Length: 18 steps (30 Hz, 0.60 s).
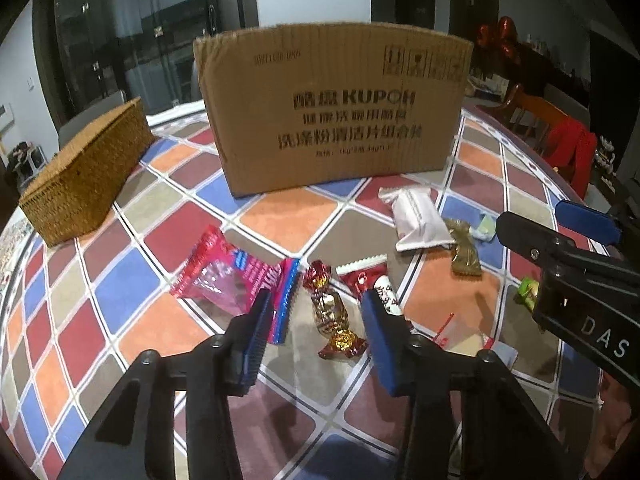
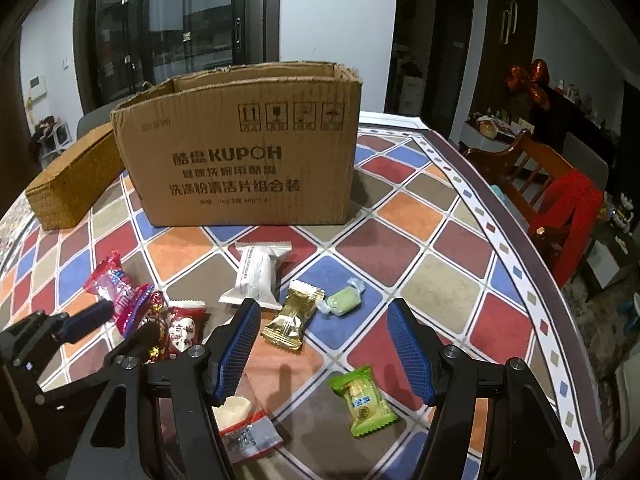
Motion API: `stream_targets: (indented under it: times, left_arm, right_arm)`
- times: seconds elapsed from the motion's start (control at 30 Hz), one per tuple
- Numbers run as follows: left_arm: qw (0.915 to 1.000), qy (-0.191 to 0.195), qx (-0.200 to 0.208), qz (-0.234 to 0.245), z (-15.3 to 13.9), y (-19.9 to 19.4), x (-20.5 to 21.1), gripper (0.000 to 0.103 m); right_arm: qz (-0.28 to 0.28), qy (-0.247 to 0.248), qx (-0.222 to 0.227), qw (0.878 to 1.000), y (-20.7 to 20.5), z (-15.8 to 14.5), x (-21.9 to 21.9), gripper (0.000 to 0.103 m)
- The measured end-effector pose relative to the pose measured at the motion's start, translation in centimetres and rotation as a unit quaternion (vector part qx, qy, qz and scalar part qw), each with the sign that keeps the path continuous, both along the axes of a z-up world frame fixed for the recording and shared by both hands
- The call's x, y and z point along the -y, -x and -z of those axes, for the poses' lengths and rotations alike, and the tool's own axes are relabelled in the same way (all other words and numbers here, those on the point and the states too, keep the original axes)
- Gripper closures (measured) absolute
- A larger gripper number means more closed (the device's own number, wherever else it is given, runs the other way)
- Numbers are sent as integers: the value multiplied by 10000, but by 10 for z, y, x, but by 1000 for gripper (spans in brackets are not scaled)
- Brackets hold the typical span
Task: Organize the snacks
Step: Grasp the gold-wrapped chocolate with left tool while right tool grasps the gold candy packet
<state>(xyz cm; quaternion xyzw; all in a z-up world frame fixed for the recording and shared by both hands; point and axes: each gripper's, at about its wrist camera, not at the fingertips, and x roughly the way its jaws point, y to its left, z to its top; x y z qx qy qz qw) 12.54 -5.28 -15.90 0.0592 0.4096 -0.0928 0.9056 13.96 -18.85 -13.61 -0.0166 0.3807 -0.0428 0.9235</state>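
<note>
Snacks lie scattered on a chequered tablecloth in front of an open cardboard box (image 1: pixel 332 108) (image 2: pixel 240 160). My left gripper (image 1: pixel 317 298) is open just above the table. A red-gold twisted candy (image 1: pixel 332 316) lies between its pads, and neither pad touches it. A pink packet (image 1: pixel 228 272) lies to its left and a red-white candy (image 1: pixel 380 286) to its right. My right gripper (image 2: pixel 323 306) is open and holds nothing. It hangs over a gold packet (image 2: pixel 288 320), a pale green wrapped candy (image 2: pixel 342 300) and a green packet (image 2: pixel 362 400).
A wicker basket (image 1: pixel 88 176) (image 2: pixel 72 184) stands left of the box. A white packet (image 2: pixel 258 276) lies in front of the box, and a clear packet (image 2: pixel 244 420) lies under my right gripper's left finger. A wooden chair with red cloth (image 2: pixel 560 208) stands beyond the table's right edge.
</note>
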Motion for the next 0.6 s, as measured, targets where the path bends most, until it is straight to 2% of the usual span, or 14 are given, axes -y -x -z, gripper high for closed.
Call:
stream_targets:
  times: [0.43, 0.6]
  left_arm:
    - [9996, 88, -262, -54, 17, -9, -1, 68]
    - [9993, 197, -318, -56, 19, -13, -3, 78]
  right_arm:
    - [-50, -117, -460, 9989, -20, 28, -5, 55]
    - [-86, -169, -610, 9980, -26, 38, -7, 58]
